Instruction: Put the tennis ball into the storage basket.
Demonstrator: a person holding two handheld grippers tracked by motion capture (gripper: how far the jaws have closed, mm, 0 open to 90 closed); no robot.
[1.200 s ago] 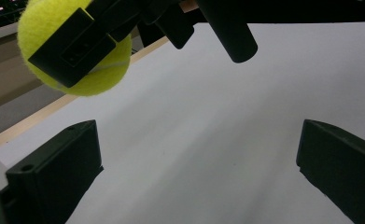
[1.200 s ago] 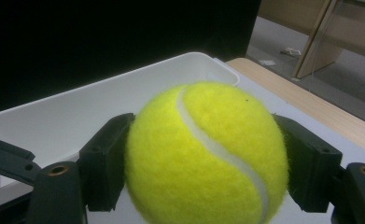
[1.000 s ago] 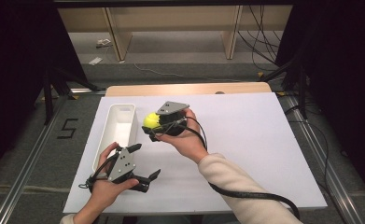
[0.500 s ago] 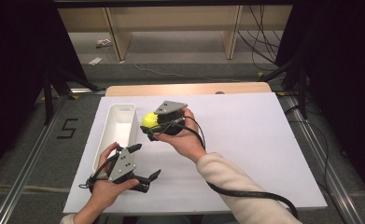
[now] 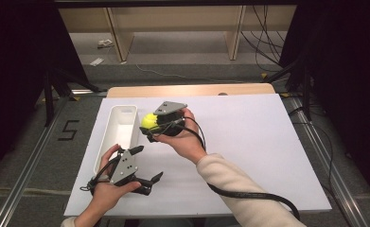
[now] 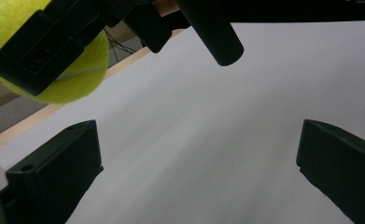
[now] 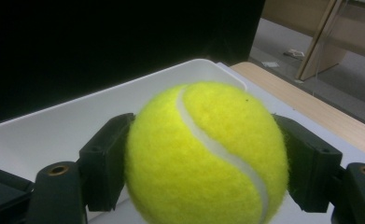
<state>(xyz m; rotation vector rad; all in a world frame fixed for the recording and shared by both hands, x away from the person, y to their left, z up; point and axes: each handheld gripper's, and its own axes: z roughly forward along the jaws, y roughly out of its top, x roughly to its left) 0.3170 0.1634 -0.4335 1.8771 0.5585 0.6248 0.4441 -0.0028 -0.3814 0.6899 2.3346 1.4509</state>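
Right hand-held gripper [image 5: 150,124] clamped on tennis ball [image 5: 149,120], just beside white tray [image 5: 118,133]; left hand-held gripper [image 5: 145,170] jaws spread, empty, low over table [image 5: 249,142]

Looked down and forward from above the near side of the table [image 5: 268,156] in the high view. Rode low on the left gripper [image 5: 142,171], facing across the white top. Sat very close behind the tennis ball [image 7: 203,156] on the right gripper [image 5: 153,124]. Shared ball [image 6: 54,56] and white bin [image 7: 45,126].
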